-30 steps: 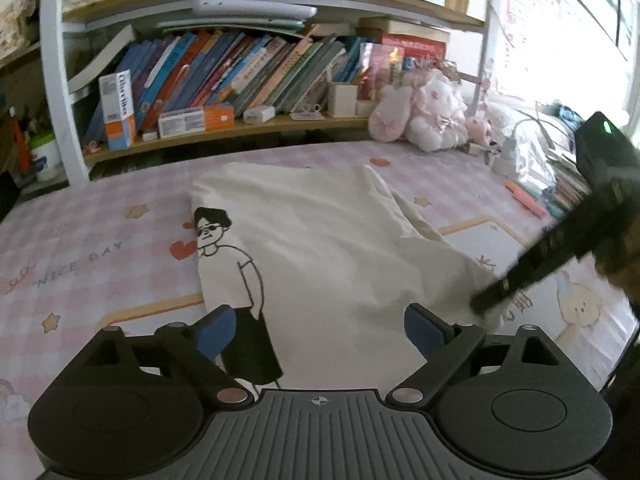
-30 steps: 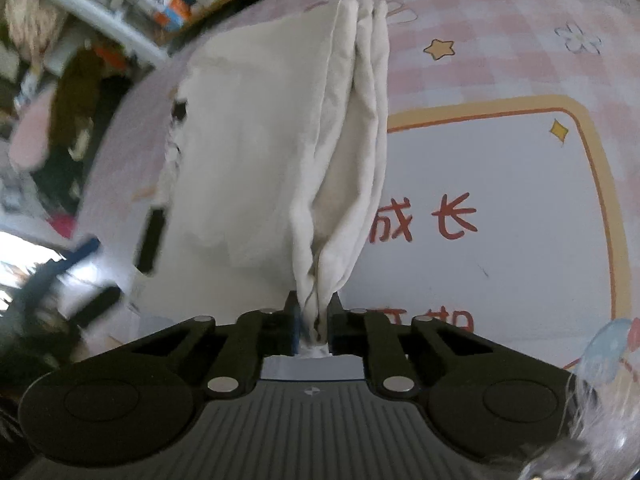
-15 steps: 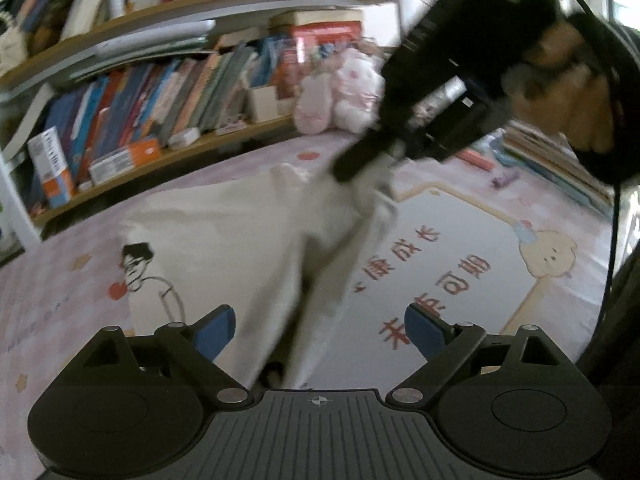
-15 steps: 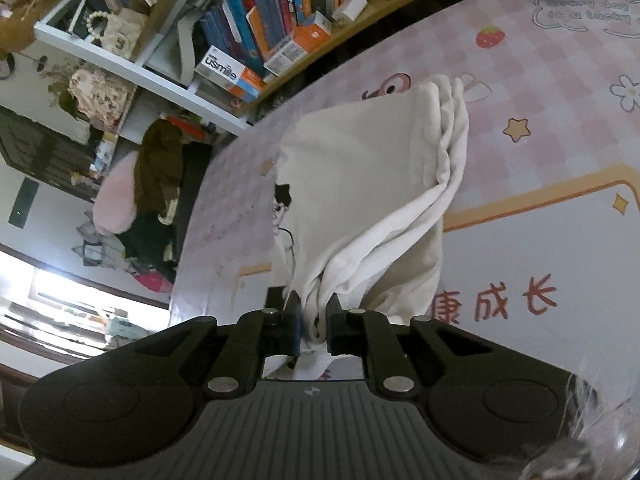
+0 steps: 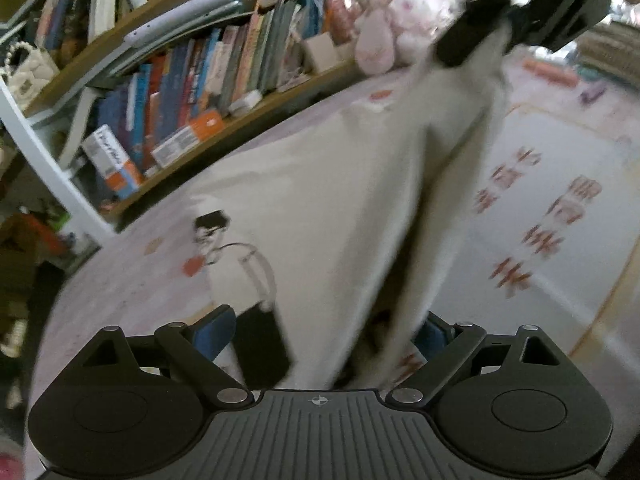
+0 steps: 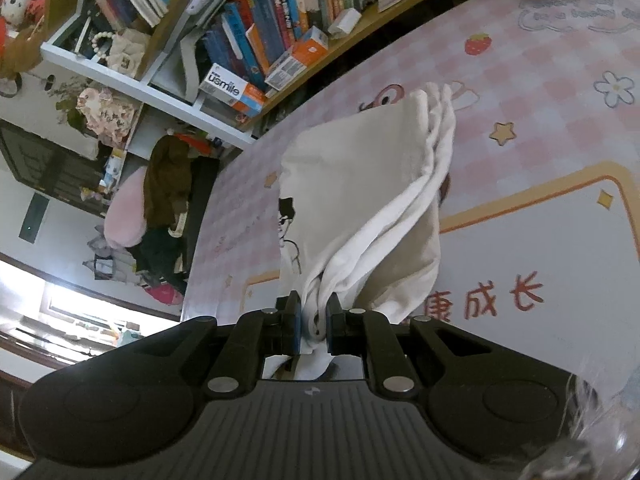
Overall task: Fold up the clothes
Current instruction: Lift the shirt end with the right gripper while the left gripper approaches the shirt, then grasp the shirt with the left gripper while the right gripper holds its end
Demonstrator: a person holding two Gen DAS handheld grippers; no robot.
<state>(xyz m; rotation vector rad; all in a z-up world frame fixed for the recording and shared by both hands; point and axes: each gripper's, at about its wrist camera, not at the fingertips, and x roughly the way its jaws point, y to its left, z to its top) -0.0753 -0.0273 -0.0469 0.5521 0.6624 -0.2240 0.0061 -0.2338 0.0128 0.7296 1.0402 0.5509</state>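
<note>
Gripping a bunched edge of a cream shirt [image 6: 360, 184], the right claw [image 6: 313, 322] holds the cloth lifted off a pink patterned tabletop [image 6: 540, 80], with the far end of the garment resting on the surface near the bookshelf [image 6: 260, 40]. The left claw [image 5: 326, 334] hangs spread wide and holding nothing, low over the near part of the shirt, where a printed cartoon figure [image 5: 236, 264] faces up. Seen from the left wrist, the cloth rises in a taut, blurred ridge toward the right claw overhead.

Several layers are pinched together, so the likeliest trouble is an uneven fold: if one layer slips out of the pinch, the edges will no longer line up when the cloth is laid down. Pulling further with nothing pinning the flat part could also drag the whole shirt across the tabletop. The left claw's fingers [image 5: 212, 330] sit close to the hanging cloth and could snag it.
</note>
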